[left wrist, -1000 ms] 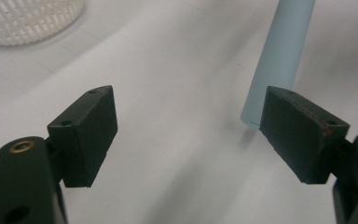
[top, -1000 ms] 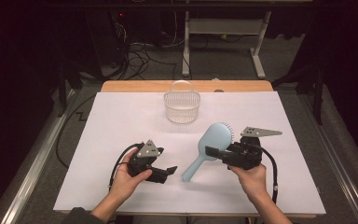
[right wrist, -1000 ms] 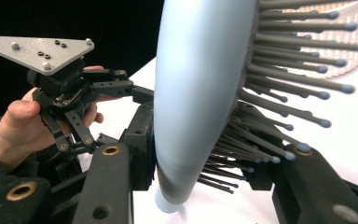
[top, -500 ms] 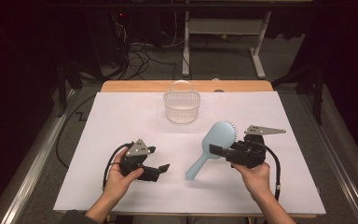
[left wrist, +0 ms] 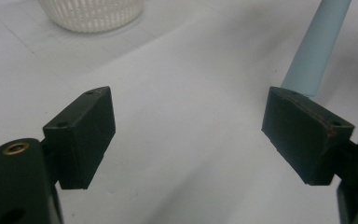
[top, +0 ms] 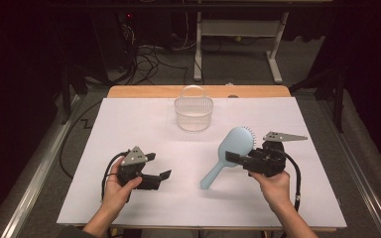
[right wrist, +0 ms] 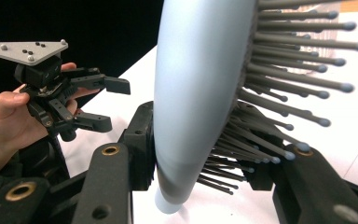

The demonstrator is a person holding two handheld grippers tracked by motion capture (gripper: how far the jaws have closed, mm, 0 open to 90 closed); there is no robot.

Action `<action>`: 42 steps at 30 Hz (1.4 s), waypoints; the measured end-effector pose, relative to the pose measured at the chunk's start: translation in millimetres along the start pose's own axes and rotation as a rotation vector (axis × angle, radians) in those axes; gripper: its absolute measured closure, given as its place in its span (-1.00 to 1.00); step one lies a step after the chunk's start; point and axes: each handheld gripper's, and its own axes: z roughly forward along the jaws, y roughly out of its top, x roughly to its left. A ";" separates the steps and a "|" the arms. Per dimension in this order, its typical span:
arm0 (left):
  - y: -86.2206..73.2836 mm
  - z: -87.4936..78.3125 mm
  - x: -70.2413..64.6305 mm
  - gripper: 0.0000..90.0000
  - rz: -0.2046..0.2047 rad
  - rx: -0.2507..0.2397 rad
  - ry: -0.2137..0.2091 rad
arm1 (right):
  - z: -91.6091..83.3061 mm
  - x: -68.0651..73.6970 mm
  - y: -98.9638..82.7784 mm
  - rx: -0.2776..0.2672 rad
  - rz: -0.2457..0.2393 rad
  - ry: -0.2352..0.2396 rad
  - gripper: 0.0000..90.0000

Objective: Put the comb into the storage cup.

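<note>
On the desk: a white sheet (top: 129, 124) covers the top, with a small white basket (top: 194, 113) standing near the far edge, well apart from both hands.
Hairbrush: the pale blue hairbrush (top: 228, 154) hangs tilted above the sheet to the right of the middle, head up and away, handle slanting down toward the person; its bristles (right wrist: 289, 88) point sideways in the right gripper view.
Right claw: the right claw (top: 238, 158) is clamped narrow on the brush head, one jaw on the smooth back, the other among the bristles.
Left claw: the left claw (top: 159, 168) stands wide with nothing between its jaws; in the left gripper view the handle end (left wrist: 314, 51) shows just past one jaw.
Change: over the last second the left hand has slid away to the left and a little nearer the person, while the brush has barely shifted.
Meaning: the brush looks to be carried by the right hand alone now; the basket seems its likely goal, and the lift across remains undone.
</note>
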 end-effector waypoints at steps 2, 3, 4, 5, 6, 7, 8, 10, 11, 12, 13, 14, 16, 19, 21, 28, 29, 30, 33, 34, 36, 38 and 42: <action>-2.2 -2.3 2.1 -0.60 -0.008 -0.008 0.010 | -0.5 -0.4 0.5 0.001 0.000 -0.004 0.22; -3.2 -3.6 3.1 -0.60 -0.010 -0.012 0.013 | -0.6 -0.6 0.7 0.002 0.001 -0.005 0.22; -4.0 -4.8 4.0 -0.60 -0.011 -0.014 0.018 | -0.8 -0.7 0.8 0.004 0.003 -0.007 0.22; -4.9 -6.0 4.9 -0.60 -0.011 -0.016 0.023 | -0.9 -0.9 1.0 0.004 0.002 -0.009 0.22; -5.8 -7.2 5.7 -0.60 -0.013 -0.021 0.028 | -1.1 -1.1 1.2 0.004 0.002 -0.011 0.22; -6.7 -8.6 6.6 -0.60 -0.014 -0.024 0.033 | -1.2 -1.2 1.4 0.003 0.004 -0.012 0.22; -7.8 -9.8 7.4 -0.60 -0.013 -0.029 0.041 | -1.5 -1.4 1.7 0.003 0.004 -0.014 0.22; -9.9 -12.3 9.3 -0.60 -0.014 -0.036 0.054 | -2.0 -1.8 2.4 0.001 0.002 -0.018 0.21; -10.8 -13.7 10.4 -0.60 -0.018 -0.039 0.057 | -2.3 -1.8 2.9 0.000 0.004 -0.019 0.21; -11.7 -15.0 11.5 -0.61 -0.023 -0.042 0.060 | -2.6 -2.0 3.4 0.000 0.004 -0.021 0.21; -12.5 -16.3 12.3 -0.61 -0.025 -0.046 0.064 | -2.9 -2.0 3.9 0.000 0.003 -0.022 0.21; -13.3 -17.6 13.2 -0.61 -0.024 -0.048 0.068 | -3.2 -2.1 4.5 -0.002 0.001 -0.024 0.21; -14.7 -19.9 14.6 -0.61 -0.026 -0.056 0.074 | -3.7 -2.0 5.5 -0.003 0.001 -0.026 0.21; -16.4 -23.1 16.7 -0.62 -0.027 -0.064 0.081 | -4.2 -2.1 6.9 -0.002 0.001 -0.029 0.21; -17.7 -24.7 17.6 -0.62 -0.025 -0.073 0.092 | -4.5 -2.4 7.7 -0.001 0.000 -0.031 0.21; -22.9 -29.3 21.3 -0.62 -0.028 -0.094 0.118 | -6.1 -4.0 10.1 -0.002 -0.001 -0.042 0.21; -23.8 -30.2 22.1 -0.62 -0.026 -0.095 0.123 | -6.4 -4.3 10.3 -0.002 0.001 -0.043 0.21; -24.8 -31.0 22.7 -0.62 -0.026 -0.099 0.128 | -6.7 -4.9 10.6 -0.001 0.001 -0.044 0.21; -27.6 -33.6 24.4 -0.62 -0.020 -0.107 0.142 | -7.5 -6.3 11.5 -0.002 0.002 -0.050 0.21; -28.4 -34.6 24.9 -0.62 -0.017 -0.112 0.146 | -7.7 -6.4 11.9 -0.003 0.005 -0.052 0.21; -30.2 -36.8 26.2 -0.62 -0.023 -0.124 0.144 | -8.2 -6.7 12.7 -0.004 0.006 -0.054 0.21; -32.2 -38.8 27.9 -0.62 -0.027 -0.127 0.147 | -8.2 -7.3 13.6 -0.004 0.004 -0.055 0.21; -37.5 -42.3 31.7 -0.63 -0.042 -0.138 0.152 | -7.5 -8.2 16.1 -0.001 0.004 -0.062 0.21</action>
